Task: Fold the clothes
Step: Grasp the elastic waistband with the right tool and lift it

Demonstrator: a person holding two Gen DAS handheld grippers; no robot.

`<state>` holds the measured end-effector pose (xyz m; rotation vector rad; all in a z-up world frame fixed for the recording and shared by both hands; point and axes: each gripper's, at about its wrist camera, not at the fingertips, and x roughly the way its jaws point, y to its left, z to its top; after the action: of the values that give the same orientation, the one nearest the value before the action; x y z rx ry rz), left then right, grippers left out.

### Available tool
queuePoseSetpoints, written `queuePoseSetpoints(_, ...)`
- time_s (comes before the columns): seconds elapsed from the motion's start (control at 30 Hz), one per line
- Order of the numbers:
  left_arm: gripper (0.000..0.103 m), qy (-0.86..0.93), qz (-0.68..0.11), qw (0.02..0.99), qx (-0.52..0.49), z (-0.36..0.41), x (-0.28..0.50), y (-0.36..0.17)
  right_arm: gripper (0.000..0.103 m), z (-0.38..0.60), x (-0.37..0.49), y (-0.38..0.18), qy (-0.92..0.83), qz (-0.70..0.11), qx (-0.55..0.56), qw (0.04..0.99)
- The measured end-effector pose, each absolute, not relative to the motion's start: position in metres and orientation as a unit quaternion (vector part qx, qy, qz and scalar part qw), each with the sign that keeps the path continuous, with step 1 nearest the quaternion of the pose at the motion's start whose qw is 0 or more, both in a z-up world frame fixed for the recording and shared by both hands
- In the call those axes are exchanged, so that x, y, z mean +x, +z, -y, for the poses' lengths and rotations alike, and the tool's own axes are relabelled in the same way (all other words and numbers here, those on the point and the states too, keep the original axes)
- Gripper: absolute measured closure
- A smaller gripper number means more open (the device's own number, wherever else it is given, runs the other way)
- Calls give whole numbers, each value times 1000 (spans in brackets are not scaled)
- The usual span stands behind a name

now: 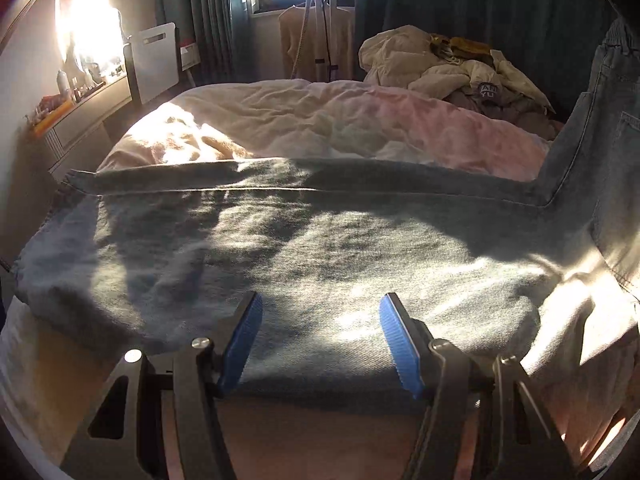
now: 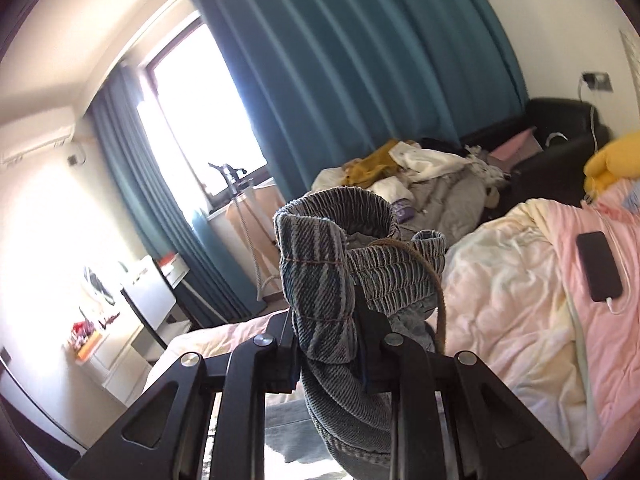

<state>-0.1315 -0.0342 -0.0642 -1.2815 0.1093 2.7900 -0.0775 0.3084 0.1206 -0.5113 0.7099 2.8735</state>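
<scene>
Grey-blue denim jeans (image 1: 304,248) lie spread across the near edge of the bed, legs running left. Their waist end (image 1: 608,120) rises up at the right, lifted off the bed. My left gripper (image 1: 320,332) is open, its blue pads (image 1: 240,344) hovering just over the near edge of the jeans, holding nothing. My right gripper (image 2: 332,344) is shut on the bunched elastic waistband of the jeans (image 2: 340,256), held up above the bed; a brown drawstring (image 2: 438,304) hangs from it.
The bed has a pink and cream duvet (image 1: 320,124). A pile of clothes (image 1: 452,64) lies at its far side. A black phone (image 2: 599,266) on a charging cable rests on the duvet. A shelf with bottles (image 1: 76,92) and a garment steamer (image 1: 324,20) stand by the window.
</scene>
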Motion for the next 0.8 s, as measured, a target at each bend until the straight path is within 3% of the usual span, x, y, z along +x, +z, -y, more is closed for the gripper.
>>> queuePoseSetpoints(0.33,41,931,-28,-11,-364,89,-122,-26,84,-164,-101,70,975,-100,-197,-4)
queuePoseSetpoints(0.6,41,935,-4,-49,-352,122,-135,-29,84,-81,-117,-31,954,-37,-290,-61)
queuePoseSetpoints(0.8,41,939,19,-34,-343,124,-140,-30,84,-33,-110,-88,944,81,-311,-78)
